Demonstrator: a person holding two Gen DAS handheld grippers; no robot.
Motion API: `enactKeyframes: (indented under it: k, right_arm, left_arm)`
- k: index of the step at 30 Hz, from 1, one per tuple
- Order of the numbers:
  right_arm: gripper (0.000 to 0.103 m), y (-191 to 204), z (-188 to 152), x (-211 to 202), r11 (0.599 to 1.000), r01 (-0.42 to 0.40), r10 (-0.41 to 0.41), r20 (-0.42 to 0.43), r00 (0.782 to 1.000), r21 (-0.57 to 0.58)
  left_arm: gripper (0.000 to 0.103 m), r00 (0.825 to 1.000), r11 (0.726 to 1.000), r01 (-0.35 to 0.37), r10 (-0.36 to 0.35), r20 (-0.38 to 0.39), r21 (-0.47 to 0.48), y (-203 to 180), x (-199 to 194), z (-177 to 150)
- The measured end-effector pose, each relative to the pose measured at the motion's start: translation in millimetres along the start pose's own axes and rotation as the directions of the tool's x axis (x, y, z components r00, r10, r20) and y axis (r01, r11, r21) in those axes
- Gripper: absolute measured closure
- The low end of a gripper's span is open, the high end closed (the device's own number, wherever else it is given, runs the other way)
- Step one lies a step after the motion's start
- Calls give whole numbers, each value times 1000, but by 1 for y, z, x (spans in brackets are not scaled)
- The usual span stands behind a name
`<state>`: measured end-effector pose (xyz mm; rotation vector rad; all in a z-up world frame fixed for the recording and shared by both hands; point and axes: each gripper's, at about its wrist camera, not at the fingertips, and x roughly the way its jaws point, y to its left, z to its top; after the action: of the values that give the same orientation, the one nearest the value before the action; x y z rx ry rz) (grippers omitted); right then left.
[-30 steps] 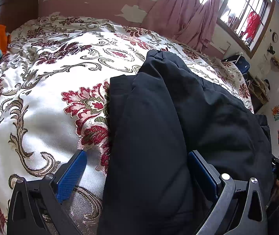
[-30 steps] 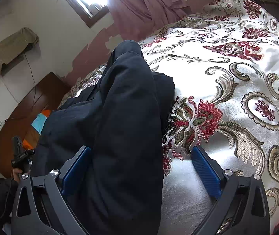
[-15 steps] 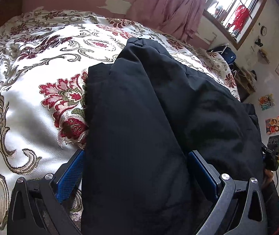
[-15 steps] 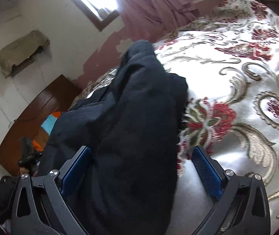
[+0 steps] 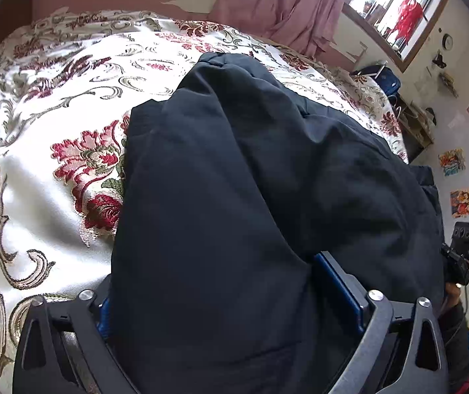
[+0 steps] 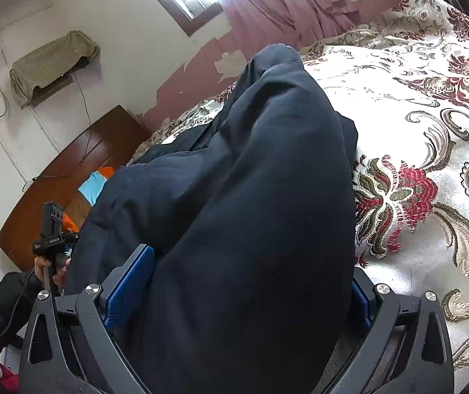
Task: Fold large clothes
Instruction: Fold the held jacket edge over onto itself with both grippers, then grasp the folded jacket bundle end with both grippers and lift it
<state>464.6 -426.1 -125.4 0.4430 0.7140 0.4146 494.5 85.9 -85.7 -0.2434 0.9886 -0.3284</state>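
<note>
You are closing the left gripper (image 5: 231, 298) on the dark garment (image 5: 250, 180) at the bed's (image 5: 37, 164) near edge; the right gripper (image 6: 234, 292) is standing wide around it. Be gathering every layer.

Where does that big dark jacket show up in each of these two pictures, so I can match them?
Left wrist view: the dark jacket fills the centre and right, the floral bedspread showing on its left.
Right wrist view: the dark jacket fills the centre and left, the bedspread on its right.
Shared landmark: the pink curtain hanging by the window at the top of both.
</note>
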Motion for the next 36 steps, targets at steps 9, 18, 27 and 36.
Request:
enactKeyframes:
  k: [9,18,27,36]
  right_arm:
    - [6,4,0,8,998,55,-55,-35,998,-6]
    - [38,9,-2,-1,998,57,-57,-6,998,-21]
    - [74,21,1,-13,1000,20,-20,6,1000,-8]
    - [86,70,18,-43,995,-26,34,86,996,-96]
  left_arm:
    - [43,985,987,-158,156,72,32,-31,-8,-6]
    - [46,971,971,-225,216,106,81,-41,-12,-9]
    - [68,969,972,-225,216,121,67,-43,-21,-7]
    - [88,978,987,-134,146,150,-89,-44,-53,3]
